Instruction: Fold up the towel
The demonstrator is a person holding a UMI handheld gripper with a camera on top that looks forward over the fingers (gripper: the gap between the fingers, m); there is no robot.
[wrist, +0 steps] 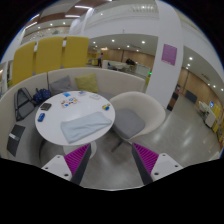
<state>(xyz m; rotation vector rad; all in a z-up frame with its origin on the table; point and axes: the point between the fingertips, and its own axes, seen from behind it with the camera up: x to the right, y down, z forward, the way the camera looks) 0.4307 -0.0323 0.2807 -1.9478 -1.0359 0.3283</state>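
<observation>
Towel (86, 127): pale blue-grey, lying flat on round white table (55, 118), at approx 5 o'clock on the tabletop, near the table edge facing the gripper. Looks roughly rectangular w/ a slightly rumpled outline; can't tell whether it's one layer or already doubled.

Gripper (113, 160): fingers spread wide, holding nothing. Magenta pads (77, 157) visible on both inner faces. Towel sits beyond the fingers, approx 11 o'clock from the midpoint, well apart, no contact.

Other stuff: white chair (135, 113) at table's 3 o'clock, just beside it. Dark chair (26, 99) at table's 9–10 o'clock, partly cut off. Small items (70, 100) on the far part of the tabletop, incl a dark one and some coloured bits; too small to ID. Yellow panels (48, 57) behind table at 12 o'clock. Pink sign (169, 54) on the far wall, text unreadable. Grey floor (180, 135) fills 3–5 o'clock side.

Hard to make out: table base hidden under top; background desks blurred; finger bases cut off.
</observation>
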